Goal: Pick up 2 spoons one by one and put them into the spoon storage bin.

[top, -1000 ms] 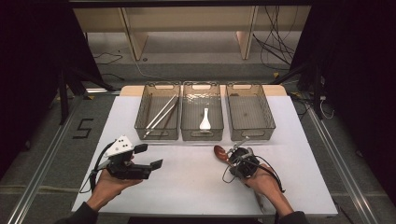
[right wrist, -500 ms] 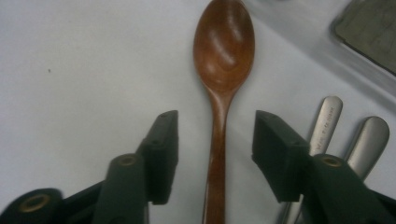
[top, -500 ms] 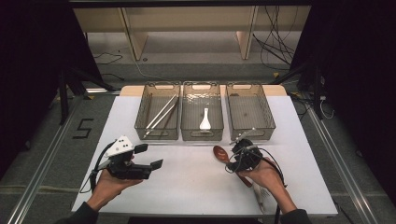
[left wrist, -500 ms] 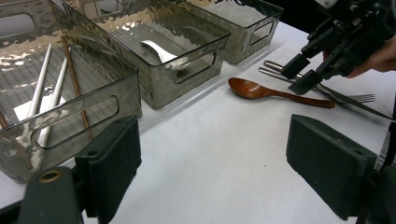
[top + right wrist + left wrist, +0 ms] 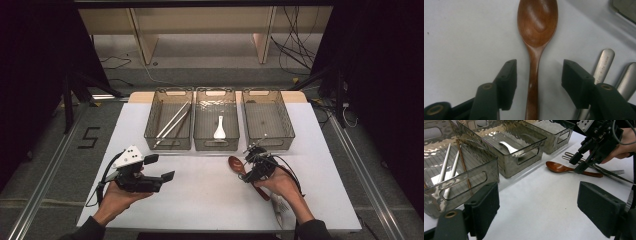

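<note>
The wooden spoon [image 5: 537, 45] lies flat on the white table [image 5: 200, 200], toward its right half, just in front of the middle and right bins, with its bowl pointing toward the bins and its handle running back toward the near edge. The right gripper [image 5: 539, 82] is set low over the handle: its jaws have just been opening and now stand apart on either side of the handle with a gap on each side, so the spoon is released, not gripped. Beside the spoon on its right lie metal utensil handles [image 5: 602, 62], and a fork [image 5: 616, 172] lies by them. The left gripper [image 5: 159, 169] hovers near the table's near-left corner, jaws spread wide with nothing between them. Along the far edge stand three smoky bins: the left bin [image 5: 150, 131] holds chopsticks [image 5: 171, 122], the middle bin [image 5: 199, 142] a white spoon [image 5: 219, 128].
</note>
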{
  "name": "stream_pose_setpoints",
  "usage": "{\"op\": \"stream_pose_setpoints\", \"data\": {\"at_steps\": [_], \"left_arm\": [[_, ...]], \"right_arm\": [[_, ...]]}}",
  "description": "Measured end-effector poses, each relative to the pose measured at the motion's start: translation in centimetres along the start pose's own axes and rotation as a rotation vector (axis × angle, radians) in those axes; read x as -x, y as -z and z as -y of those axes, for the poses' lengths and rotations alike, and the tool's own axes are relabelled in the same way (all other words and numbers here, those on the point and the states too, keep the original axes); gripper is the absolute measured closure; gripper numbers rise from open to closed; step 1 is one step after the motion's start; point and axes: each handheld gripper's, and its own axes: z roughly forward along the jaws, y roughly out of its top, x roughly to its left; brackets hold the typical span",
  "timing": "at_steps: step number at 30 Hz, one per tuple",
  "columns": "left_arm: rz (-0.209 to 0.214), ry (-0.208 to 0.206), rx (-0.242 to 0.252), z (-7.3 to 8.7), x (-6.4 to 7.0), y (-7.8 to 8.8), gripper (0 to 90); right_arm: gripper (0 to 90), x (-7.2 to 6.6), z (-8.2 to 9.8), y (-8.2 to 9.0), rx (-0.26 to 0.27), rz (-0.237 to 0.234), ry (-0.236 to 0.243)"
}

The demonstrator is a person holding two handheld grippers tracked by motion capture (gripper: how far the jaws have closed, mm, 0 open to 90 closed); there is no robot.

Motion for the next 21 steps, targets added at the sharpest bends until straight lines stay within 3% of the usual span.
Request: {"op": "stream_pose_setpoints", "data": {"at_steps": [15, 21], "left_arm": [[-0.002, -0.002, 0.001, 0.00, 0.00, 0.01, 17.1], [-0.002, -0.001, 0.002, 0.00, -0.01, 0.02, 17.1]], "right_arm": [[71.9, -0.41, -0.20, -0.60, -0.046, 0.006, 0.042], [78.7, -0.61, -0.23, -0.65, -0.052, 0.032, 0.054]]}}
